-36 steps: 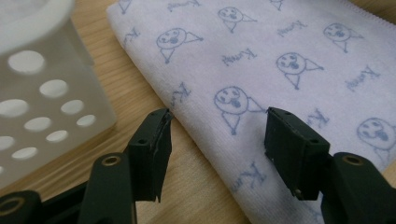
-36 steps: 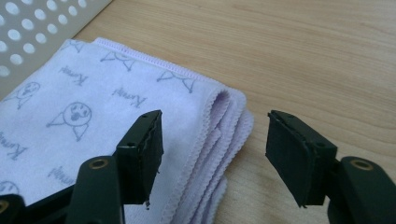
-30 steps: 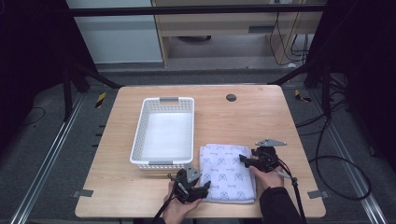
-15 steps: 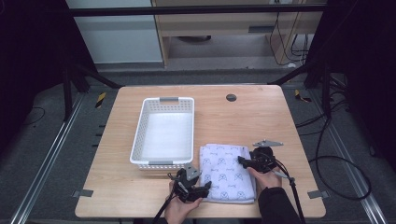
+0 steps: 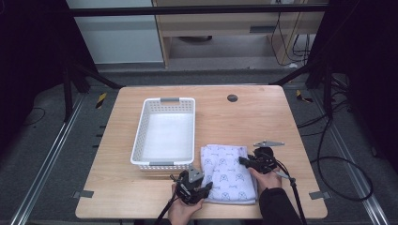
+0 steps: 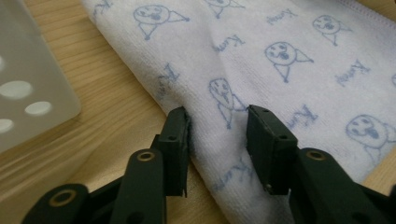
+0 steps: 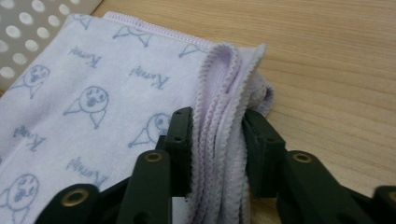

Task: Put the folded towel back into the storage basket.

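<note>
A folded white towel (image 5: 230, 171) with a blue cartoon print lies flat on the wooden table (image 5: 267, 122), near the front edge. My left gripper (image 5: 206, 186) rests at the towel's near left edge. In the left gripper view it (image 6: 218, 140) stands open, one jaw at the folded edge and the other on top of the towel (image 6: 289, 56). My right gripper (image 5: 241, 161) is at the towel's right edge. In the right gripper view its (image 7: 215, 144) jaws press the bunched, scalloped layers of the towel (image 7: 93, 84) between them.
An empty white perforated basket (image 5: 141, 136) stands just left of and behind the towel; its wall shows in the left gripper view (image 6: 28, 93) and the right gripper view (image 7: 28, 28). A dark round hole (image 5: 232, 98) sits in the table's far side.
The right gripper has slid a little toward the person along the towel's right edge. The left gripper has hardly moved, and the towel lies where it was.
</note>
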Motion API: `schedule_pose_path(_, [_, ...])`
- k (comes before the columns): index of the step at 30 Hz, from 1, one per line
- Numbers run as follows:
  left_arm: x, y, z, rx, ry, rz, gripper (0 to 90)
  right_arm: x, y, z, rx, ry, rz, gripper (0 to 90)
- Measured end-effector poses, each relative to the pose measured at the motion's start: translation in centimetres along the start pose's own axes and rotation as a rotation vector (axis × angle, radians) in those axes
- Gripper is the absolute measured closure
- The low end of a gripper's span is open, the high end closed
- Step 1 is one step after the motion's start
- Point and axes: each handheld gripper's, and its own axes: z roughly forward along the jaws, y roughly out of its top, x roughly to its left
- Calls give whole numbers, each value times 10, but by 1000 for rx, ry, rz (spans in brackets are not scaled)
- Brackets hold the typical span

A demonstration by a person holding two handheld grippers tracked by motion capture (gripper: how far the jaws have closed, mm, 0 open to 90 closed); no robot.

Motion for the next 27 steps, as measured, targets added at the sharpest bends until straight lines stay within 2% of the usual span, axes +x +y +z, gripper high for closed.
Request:
schedule_pose_path(4, [0, 0, 0, 3, -10, -3, 643, 3, 1, 0, -3, -11, -35, 721])
schedule_pose_path(8, [0, 0, -2, -10, -15, 3, 705, 2, 2, -1, -5, 2, -30, 741])
schedule_pose_path(11, [3, 1, -4, -8, -31, -7, 733, 3, 3, -3, -9, -5, -47, 750])
schedule_pose_path(15, [5, 2, -7, -6, -40, 0, 744, 7, 8, -9, -39, -1, -88, 755])
schedule_pose_path(20, [0, 5, -13, -17, -29, 34, 749, 11, 10, -19, -68, 18, -99, 756])
schedule_pose_path(23, [0, 9, -19, -36, -37, 35, 751, 13, 12, -24, -82, 21, -102, 757])
schedule_pose_path(27, [2, 18, -33, -76, -44, 36, 753, 18, 16, -37, -135, 33, -111, 757])
